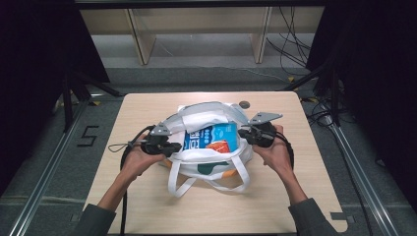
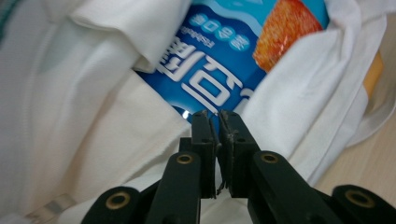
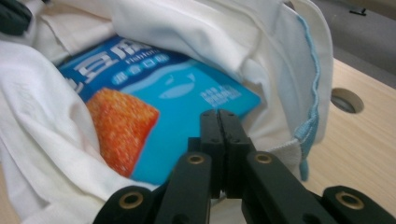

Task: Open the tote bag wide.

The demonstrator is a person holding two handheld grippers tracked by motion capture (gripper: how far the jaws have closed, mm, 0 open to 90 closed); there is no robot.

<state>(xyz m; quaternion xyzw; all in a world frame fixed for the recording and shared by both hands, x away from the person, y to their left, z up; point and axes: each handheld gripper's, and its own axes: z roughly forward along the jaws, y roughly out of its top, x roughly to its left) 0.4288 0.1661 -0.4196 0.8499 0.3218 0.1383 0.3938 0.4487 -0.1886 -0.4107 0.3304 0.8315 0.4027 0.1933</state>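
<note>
Cloth of the white bag [image 1: 206,160], lying mid-table with a blue snack packet [image 1: 211,137] inside, looked soft and limp, best taken at its rim, while the left gripper [image 1: 169,147] and right gripper [image 1: 244,132] were both clenched, grasping nothing.

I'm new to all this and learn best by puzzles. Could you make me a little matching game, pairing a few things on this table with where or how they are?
Things:
1. snack pack
2. bag
3. left gripper
4. hole

Descriptions:
A. white cloth, lying open on the table
B. round, in the tabletop beyond the bag
C. blue, lying inside the bag
D. jaws shut, at the bag's left side

Pairs: 1-C, 2-A, 3-D, 4-B
</note>
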